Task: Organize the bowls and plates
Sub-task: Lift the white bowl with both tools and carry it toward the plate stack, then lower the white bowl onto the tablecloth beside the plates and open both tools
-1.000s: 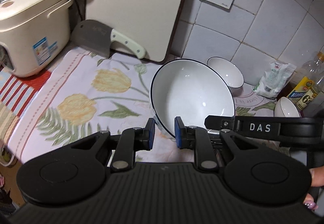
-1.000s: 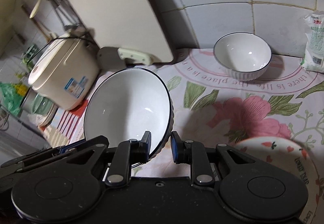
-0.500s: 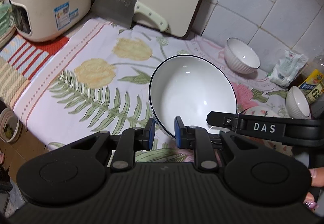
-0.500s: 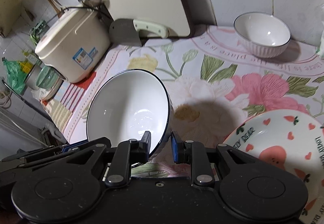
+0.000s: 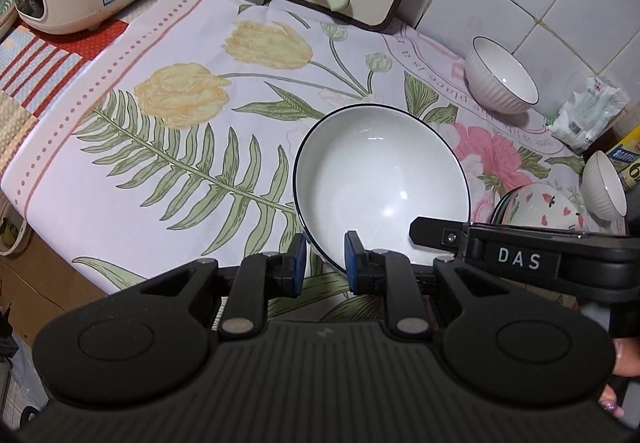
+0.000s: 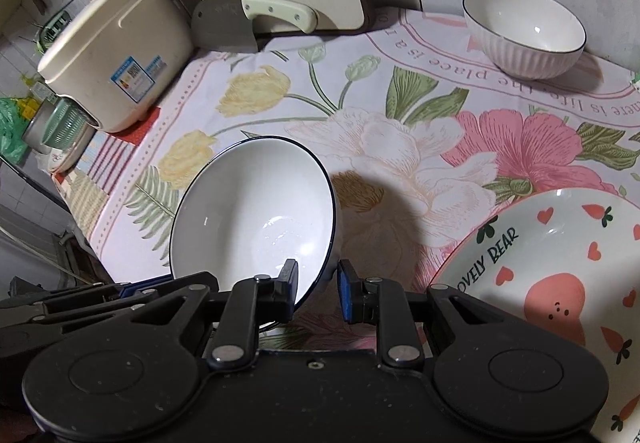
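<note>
Both tongs, left (image 5: 323, 262) and right (image 6: 316, 289), are clamped on the near rim of the big bowl (image 5: 380, 187), low centre of each frame above the desk (image 5: 160, 171), so lower it level and release both together.
</note>
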`<state>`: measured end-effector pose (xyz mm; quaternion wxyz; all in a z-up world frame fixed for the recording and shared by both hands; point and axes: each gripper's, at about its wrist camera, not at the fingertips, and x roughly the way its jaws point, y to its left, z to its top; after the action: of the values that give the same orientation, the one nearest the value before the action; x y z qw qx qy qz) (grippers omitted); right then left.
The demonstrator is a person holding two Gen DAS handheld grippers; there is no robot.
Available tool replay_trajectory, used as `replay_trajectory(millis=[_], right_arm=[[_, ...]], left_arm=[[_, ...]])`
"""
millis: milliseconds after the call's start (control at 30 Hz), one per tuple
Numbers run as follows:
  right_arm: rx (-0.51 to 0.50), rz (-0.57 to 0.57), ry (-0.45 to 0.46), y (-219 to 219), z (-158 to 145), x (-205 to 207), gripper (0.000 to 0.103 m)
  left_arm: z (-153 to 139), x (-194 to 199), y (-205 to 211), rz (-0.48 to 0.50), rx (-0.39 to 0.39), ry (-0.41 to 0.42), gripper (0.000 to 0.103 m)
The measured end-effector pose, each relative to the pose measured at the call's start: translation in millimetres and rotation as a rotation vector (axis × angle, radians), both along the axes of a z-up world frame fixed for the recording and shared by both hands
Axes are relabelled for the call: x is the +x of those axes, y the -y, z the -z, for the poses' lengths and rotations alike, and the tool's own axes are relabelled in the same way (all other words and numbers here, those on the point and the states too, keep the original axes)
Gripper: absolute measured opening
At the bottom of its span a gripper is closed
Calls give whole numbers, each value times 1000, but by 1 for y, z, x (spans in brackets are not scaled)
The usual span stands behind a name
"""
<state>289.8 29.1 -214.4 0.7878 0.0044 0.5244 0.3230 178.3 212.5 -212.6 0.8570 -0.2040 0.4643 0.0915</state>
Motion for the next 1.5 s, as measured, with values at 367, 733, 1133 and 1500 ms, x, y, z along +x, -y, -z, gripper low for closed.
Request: replay_trajectory(millis=[367, 733, 1133, 1500], right_arm=[[-63, -31, 41, -7, 5, -3, 28], [-14, -77, 119, 13, -18, -17, 33], [-34, -141, 206, 73, -58, -43, 55], [-19, -75, 305, 140, -106, -55, 58]], left_arm=[[3, 0, -1, -7, -17, -3, 18], [-15, -14, 11, -32, -17, -34, 23], [-47, -37, 53, 13, 32, -80, 35], [-94, -39, 113, 125, 94, -25, 41]])
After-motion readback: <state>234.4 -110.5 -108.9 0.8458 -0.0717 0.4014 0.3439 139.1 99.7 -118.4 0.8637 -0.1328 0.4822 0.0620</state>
